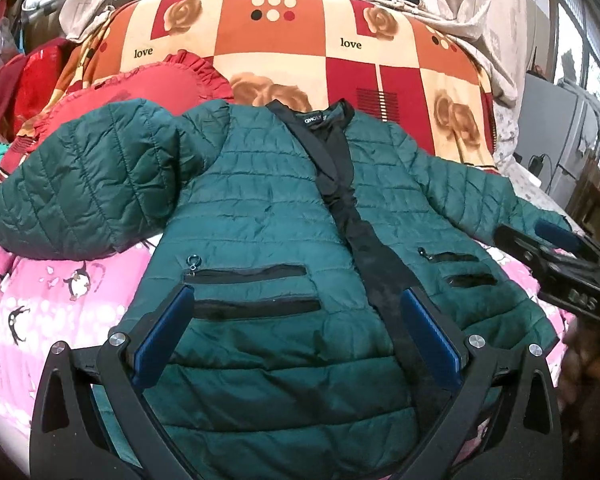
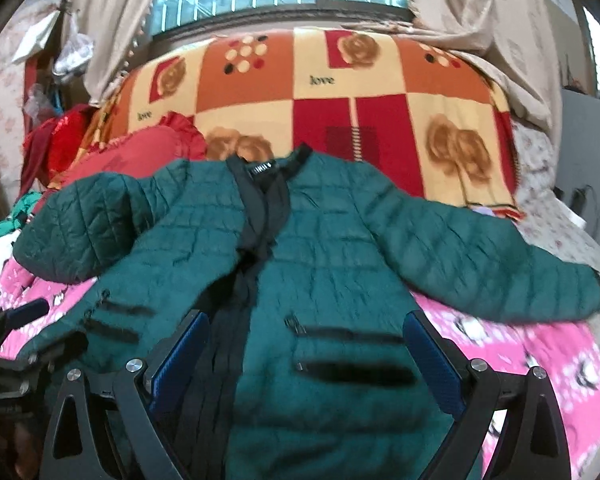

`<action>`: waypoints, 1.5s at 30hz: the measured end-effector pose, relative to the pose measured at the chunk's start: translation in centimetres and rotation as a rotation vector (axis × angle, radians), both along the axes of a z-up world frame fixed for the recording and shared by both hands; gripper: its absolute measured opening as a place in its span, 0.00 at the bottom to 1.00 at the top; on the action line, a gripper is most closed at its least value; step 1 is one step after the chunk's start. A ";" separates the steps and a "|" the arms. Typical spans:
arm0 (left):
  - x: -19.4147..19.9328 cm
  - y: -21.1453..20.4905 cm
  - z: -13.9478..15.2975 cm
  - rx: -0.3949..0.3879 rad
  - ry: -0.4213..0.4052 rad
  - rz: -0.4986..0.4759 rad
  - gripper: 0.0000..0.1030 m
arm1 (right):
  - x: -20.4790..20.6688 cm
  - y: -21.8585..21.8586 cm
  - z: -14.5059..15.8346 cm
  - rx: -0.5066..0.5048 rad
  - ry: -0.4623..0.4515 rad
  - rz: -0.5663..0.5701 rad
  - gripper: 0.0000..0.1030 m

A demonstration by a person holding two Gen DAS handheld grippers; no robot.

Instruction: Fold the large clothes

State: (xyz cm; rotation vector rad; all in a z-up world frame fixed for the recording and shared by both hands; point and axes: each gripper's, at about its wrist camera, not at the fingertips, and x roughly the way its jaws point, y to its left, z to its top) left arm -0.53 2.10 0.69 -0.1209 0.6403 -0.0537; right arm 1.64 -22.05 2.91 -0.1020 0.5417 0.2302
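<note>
A dark green quilted jacket lies front up on the bed, its black placket running down the middle and its zip pockets showing. The sleeve on the left is bent upward; the other sleeve stretches out to the right. My left gripper is open above the jacket's lower left panel, one blue pad on each side of the pocket. My right gripper is open over the lower right panel. From the left wrist view, the right gripper's body is beside the right sleeve cuff, held by a hand.
The jacket rests on a pink penguin-print sheet. Behind it are a red frilled pillow and an orange and red "love" blanket. Curtains and a window are at the back, and a grey appliance stands at the right.
</note>
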 end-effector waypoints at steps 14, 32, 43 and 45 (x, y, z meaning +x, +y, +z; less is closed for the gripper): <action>0.6 -2.0 -0.7 0.101 0.016 -0.017 1.00 | 2.5 -3.1 -2.6 0.155 0.133 -0.113 0.94; 0.6 -2.0 -0.6 0.093 0.017 -0.013 1.00 | 1.9 -3.1 -2.5 0.137 0.116 -0.115 0.94; 0.6 -2.0 -0.7 0.095 0.017 -0.014 1.00 | 1.6 -2.4 -2.4 0.125 0.102 -0.095 0.94; 0.6 -2.0 -0.7 0.095 0.016 -0.013 1.00 | 1.6 -2.4 -2.5 0.127 0.105 -0.090 0.94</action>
